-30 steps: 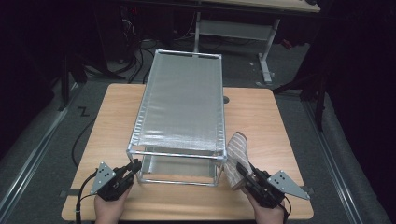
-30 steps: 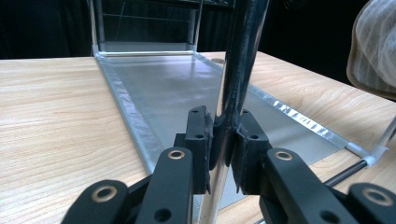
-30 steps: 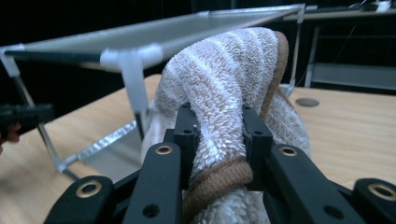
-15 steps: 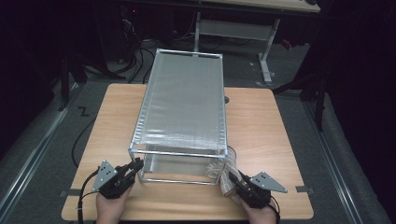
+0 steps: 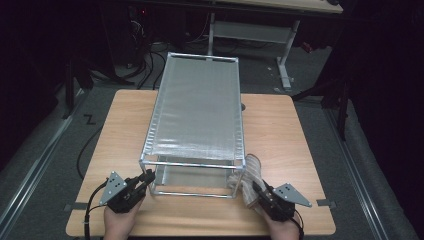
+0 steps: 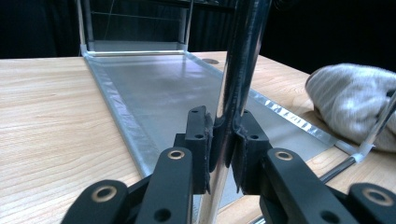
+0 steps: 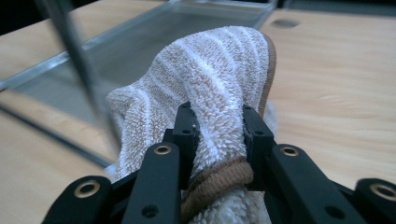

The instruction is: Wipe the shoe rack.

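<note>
A tall silver metal-framed case (image 5: pixel 197 115) with clear walls stands lengthwise on the wooden table (image 5: pixel 280 135). My left gripper (image 5: pixel 147 179) is at its near left corner, shut on the upright corner post (image 6: pixel 243 56), with the pads (image 6: pixel 201 140) pressing the rod from both sides. My right gripper (image 5: pixel 256 189) is low at the near right corner, shut on a beige and white striped terry cloth (image 5: pixel 250 172). The cloth (image 7: pixel 219 65) bulges up between and above the jaws of the right gripper (image 7: pixel 217 123), beside the frame's right post (image 7: pixel 74 51). The left gripper view also has the cloth (image 6: pixel 350 100) at the far corner.
A round cable hole (image 5: pixel 243 106) sits in the table beside the case's far right. Bare wood lies on both sides of the case. Beyond the table are a second desk's legs (image 5: pixel 282 60) and cables on the dark floor (image 5: pixel 150 55).
My right gripper has sunk with the cloth from beside the case's upper near right corner down to table level by the lower corner. The left gripper has stayed on its post.
</note>
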### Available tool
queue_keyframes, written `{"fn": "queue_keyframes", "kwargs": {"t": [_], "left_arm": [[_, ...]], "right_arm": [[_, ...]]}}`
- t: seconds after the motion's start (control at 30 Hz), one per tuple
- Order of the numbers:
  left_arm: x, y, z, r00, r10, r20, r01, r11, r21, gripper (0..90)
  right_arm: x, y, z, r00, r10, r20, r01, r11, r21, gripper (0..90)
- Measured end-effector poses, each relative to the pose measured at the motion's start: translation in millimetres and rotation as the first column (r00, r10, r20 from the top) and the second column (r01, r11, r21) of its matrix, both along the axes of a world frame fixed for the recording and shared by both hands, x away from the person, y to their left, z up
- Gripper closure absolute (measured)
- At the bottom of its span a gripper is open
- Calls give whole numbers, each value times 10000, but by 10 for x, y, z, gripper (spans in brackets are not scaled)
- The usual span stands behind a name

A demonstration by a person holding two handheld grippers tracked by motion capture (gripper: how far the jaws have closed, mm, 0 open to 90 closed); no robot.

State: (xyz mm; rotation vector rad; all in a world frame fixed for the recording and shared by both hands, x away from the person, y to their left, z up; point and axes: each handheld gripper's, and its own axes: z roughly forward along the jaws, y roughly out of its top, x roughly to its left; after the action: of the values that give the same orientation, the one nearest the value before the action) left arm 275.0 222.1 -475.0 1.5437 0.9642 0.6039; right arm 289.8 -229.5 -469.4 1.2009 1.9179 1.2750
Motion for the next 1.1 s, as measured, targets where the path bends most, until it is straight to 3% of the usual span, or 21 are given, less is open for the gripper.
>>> {"fn": "queue_keyframes", "kwargs": {"t": [0.17, 0.3, 0.43, 0.6, 0.73, 0.97, 1.1], "left_arm": [[-5, -28, 2, 9999, -107, 8, 107, 9999, 80, 778], [-9, -46, 1, 9998, -203, 26, 203, 9997, 101, 778], [-12, -54, 2, 9996, -265, 32, 265, 9996, 130, 778], [-11, -56, 4, 9996, -293, 39, 292, 9995, 132, 777], [-11, -60, 5, 9995, -311, 30, 310, 9994, 130, 778], [-13, -62, 8, 9995, -306, 51, 305, 9994, 162, 778], [-13, -64, 8, 9996, -289, 51, 289, 9994, 178, 778]], "right_arm": [[47, -206, 9, 9959, -891, 186, 896, 9956, -283, 723], [115, -391, -14, 9855, -1691, 113, 1695, 9844, -471, 722], [174, -541, -63, 9735, -2275, -244, 2260, 9727, -522, 720], [236, -639, -167, 9630, -2531, -929, 2480, 9667, -634, 712], [269, -642, -214, 9603, -2498, -1242, 2413, 9672, -799, 692], [270, -643, -206, 9583, -2506, -1373, 2443, 9678, -611, 575], [225, -626, -117, 9616, -2613, -842, 2581, 9650, -470, 492]]}}
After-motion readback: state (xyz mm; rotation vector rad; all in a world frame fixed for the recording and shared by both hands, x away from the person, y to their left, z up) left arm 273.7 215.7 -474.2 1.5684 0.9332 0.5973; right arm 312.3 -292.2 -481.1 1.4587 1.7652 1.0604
